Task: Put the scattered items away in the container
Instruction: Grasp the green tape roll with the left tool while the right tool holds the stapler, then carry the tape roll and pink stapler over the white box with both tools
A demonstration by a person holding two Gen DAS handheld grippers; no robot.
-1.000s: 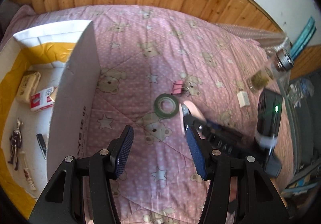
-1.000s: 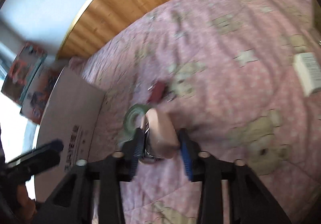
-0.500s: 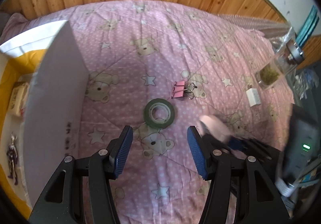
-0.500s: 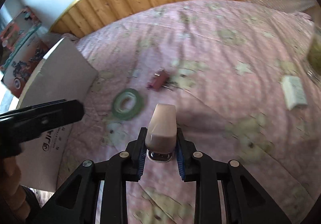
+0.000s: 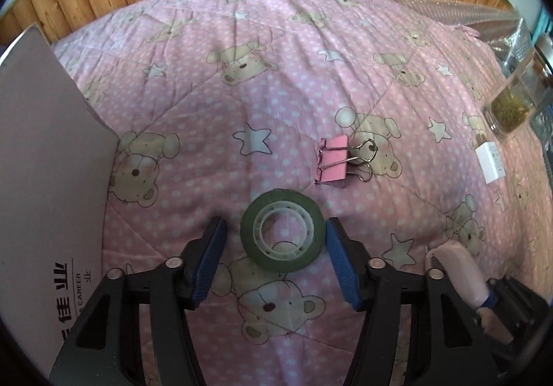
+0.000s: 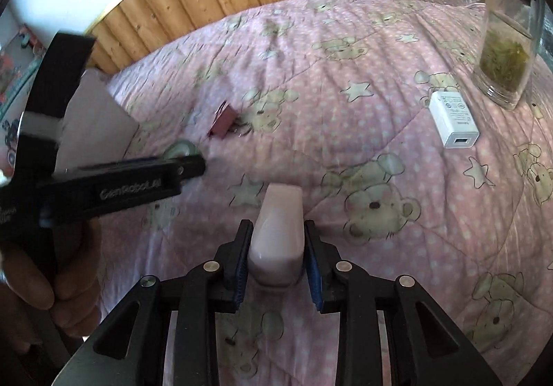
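- The bed [image 5: 283, 50], under a pink bear-and-star quilt, carries everything; one cardboard container [image 5: 41, 178] stands at its left edge, its inside out of view here.
- Step in hand, as I judge it: two pick-ups at once. The left hand-held gripper [image 5: 274, 247] is low over the quilt with its pads on either side of the green tape roll [image 5: 282, 235]; its jaws have just been closing but stand apart, the right pad at the roll's rim, the left one clear of it.
- The right hand-held gripper [image 6: 276, 254] is clamped on one pink stapler [image 6: 278, 234], held above the quilt at the near right.
- Next move: the left jaws need to close squarely on the roll's outer edge, then lift it across to the container; the stapler has to go the same way.
- Count, largest first: one glass jar [image 6: 508, 50] with greenish contents at the far right, one tape roll, one stapler, one white charger [image 6: 453, 123] near the jar, one pink binder clip [image 5: 333, 159] just beyond the roll.
- Three items lie loose and untouched.
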